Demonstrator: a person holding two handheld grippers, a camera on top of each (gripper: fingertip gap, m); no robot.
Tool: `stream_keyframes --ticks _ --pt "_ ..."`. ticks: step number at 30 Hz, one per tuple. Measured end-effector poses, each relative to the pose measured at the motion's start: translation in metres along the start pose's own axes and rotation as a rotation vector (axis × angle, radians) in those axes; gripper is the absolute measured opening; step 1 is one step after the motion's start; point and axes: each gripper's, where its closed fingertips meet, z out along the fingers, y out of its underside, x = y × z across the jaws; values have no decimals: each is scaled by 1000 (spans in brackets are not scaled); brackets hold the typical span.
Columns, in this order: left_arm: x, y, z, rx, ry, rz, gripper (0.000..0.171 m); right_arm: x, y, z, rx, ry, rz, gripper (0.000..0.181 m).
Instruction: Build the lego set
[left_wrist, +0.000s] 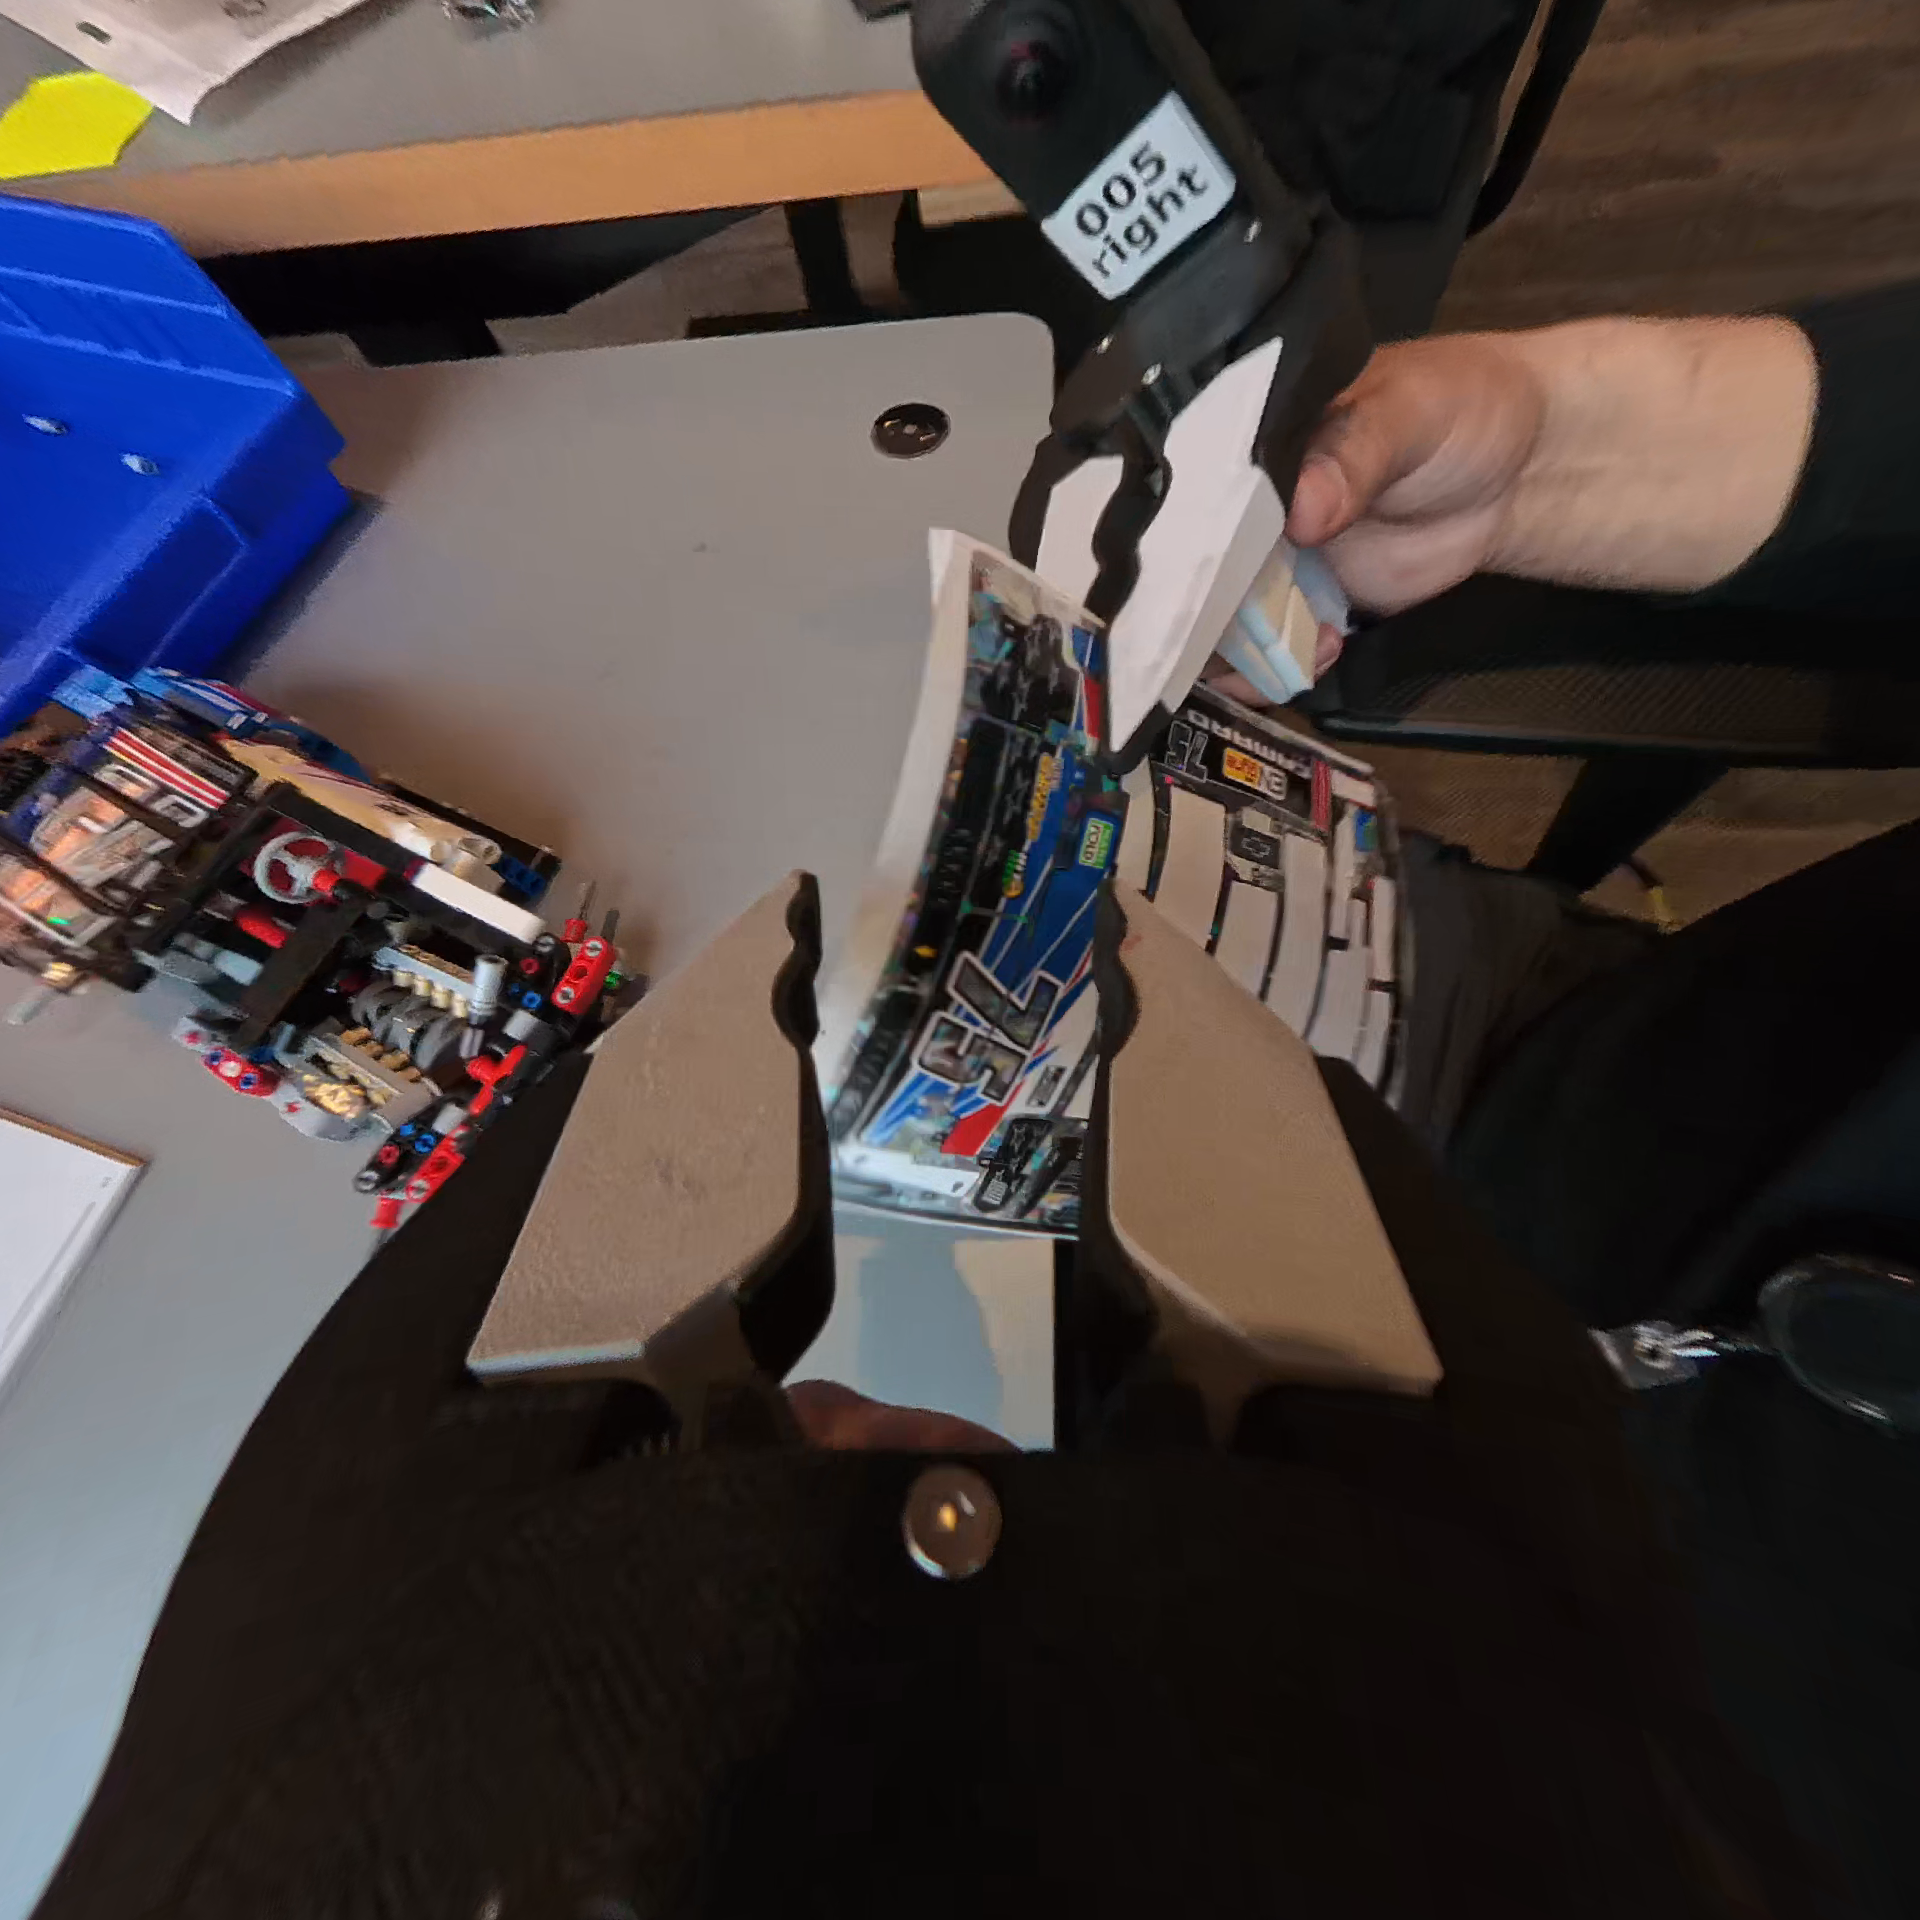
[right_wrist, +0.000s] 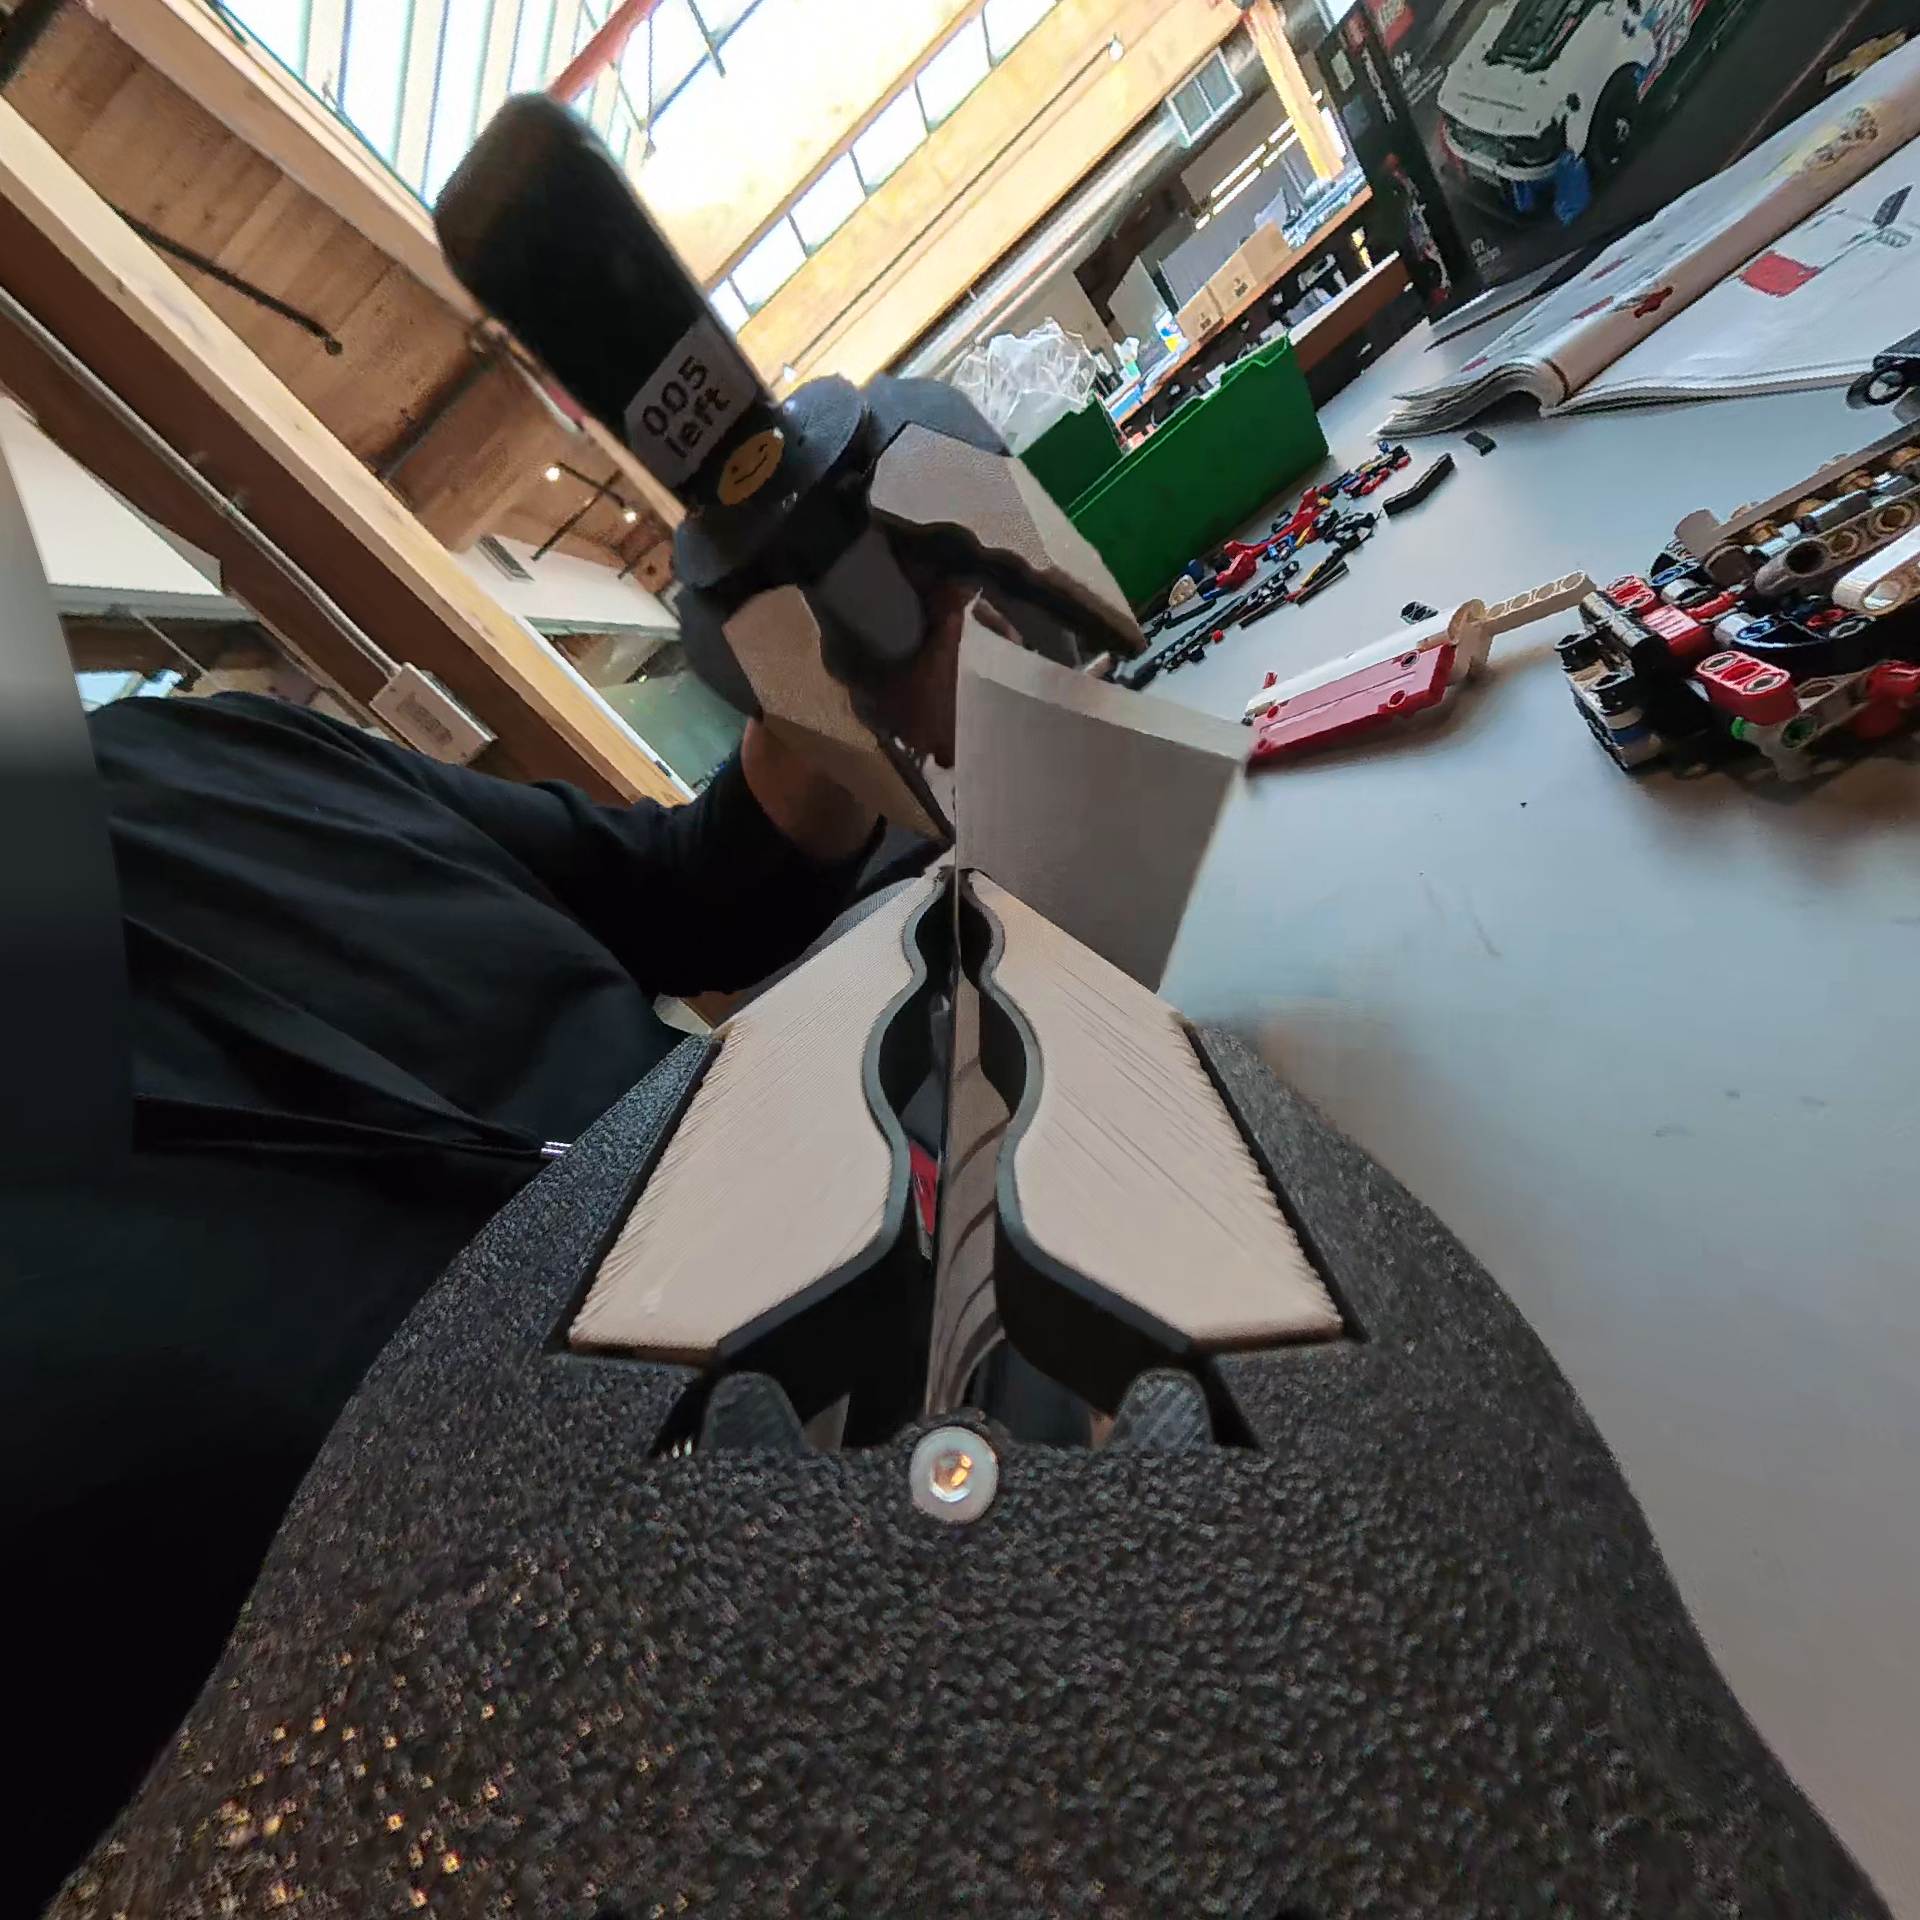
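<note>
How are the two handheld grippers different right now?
The right gripper is pinched shut on the sticker sheet, gripping its upper edge; the left gripper is open, with the sheet hanging loose between its fingers. In the left wrist view the right one comes down from above while the left points forward. Both have tan fingers with wavy black edges.

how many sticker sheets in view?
2. One blue sheet pinched by the right gripper, its lower end between the left gripper's open jaws. One white sheet behind it, partly hidden. More may be covered.
</note>
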Motion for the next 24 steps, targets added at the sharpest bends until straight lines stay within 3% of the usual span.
stream_keyframes --ticks 3,5,9,18,24 --pt "1 2 -2 -18 121 -78 55 -5 -1 1 3 -29 -4 0" --pt "4 5 4 -36 207 -116 47 -5 2 3 -11 -29 -7 0" --pt "20 7 12 -66 376 -214 0 3 12 3 -73 35 -36 0" --pt "34 9 14 -137 551 -322 0 3 4 -4 -133 70 -67 22" --pt "43 12 19 -194 584 -282 0 5 14 1 -194 79 -69 0"
